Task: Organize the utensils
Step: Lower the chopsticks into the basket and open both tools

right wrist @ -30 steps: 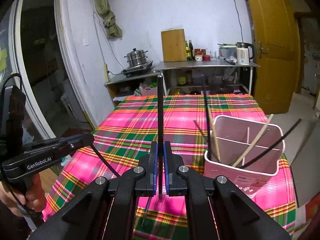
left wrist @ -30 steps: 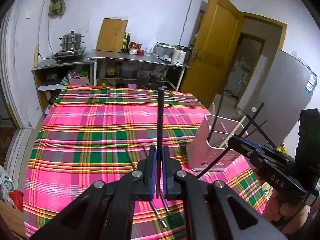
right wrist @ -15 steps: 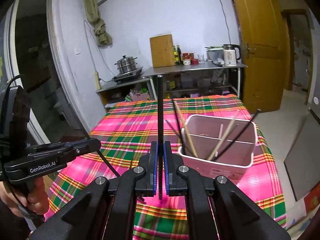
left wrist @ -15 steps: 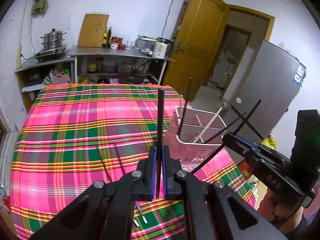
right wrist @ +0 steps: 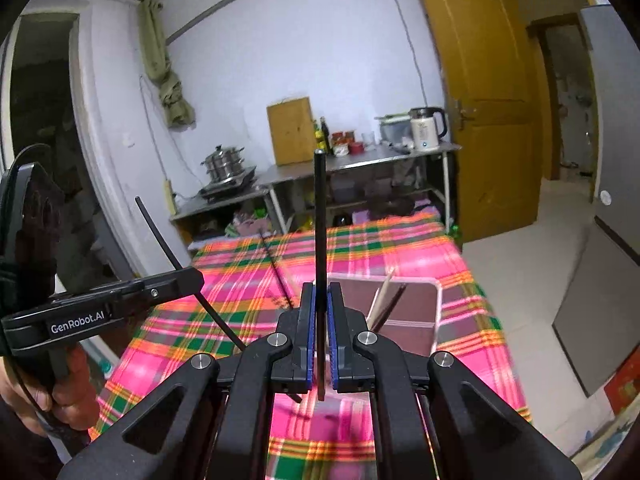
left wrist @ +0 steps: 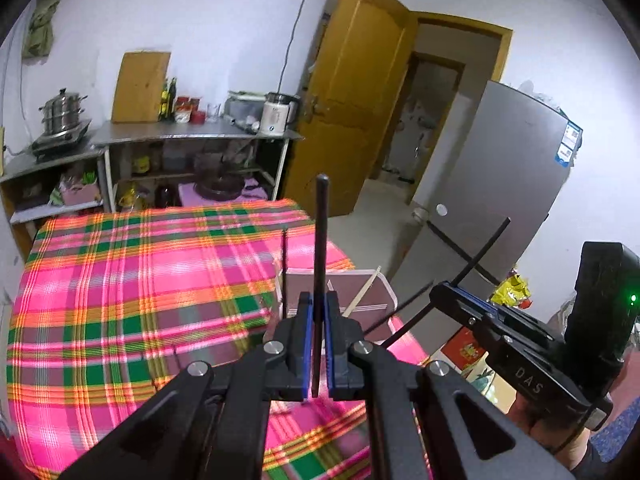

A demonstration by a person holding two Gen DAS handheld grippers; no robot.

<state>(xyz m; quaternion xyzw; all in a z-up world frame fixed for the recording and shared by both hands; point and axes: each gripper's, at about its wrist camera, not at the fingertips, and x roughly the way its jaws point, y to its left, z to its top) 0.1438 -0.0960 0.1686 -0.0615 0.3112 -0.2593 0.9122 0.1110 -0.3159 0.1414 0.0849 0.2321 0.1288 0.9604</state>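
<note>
My left gripper (left wrist: 318,312) is shut on a black chopstick (left wrist: 320,240) that stands upright between its blue pads. My right gripper (right wrist: 320,304) is likewise shut on a second black chopstick (right wrist: 319,220). Each gripper shows in the other's view: the right gripper (left wrist: 438,292) comes in from the right, and the left gripper (right wrist: 198,276) from the left, each with its stick slanting through the jaws. Just beyond both sets of jaws, the pink utensil holder (left wrist: 380,304) (right wrist: 420,312) stands on the plaid cloth with a pale chopstick (left wrist: 362,292) (right wrist: 382,292) and dark ones in it.
The table with the pink plaid cloth (left wrist: 120,280) ends just right of the holder. Beyond it stand a metal counter (left wrist: 192,136) with a kettle, a pot and a cutting board, a yellow door (left wrist: 352,100) and a grey fridge (left wrist: 492,184). A hand (right wrist: 68,392) holds the left gripper's handle.
Both grippers have risen and travelled toward the pink holder, which now sits directly behind the jaws in both views. Both grips on the black chopsticks are unchanged.
</note>
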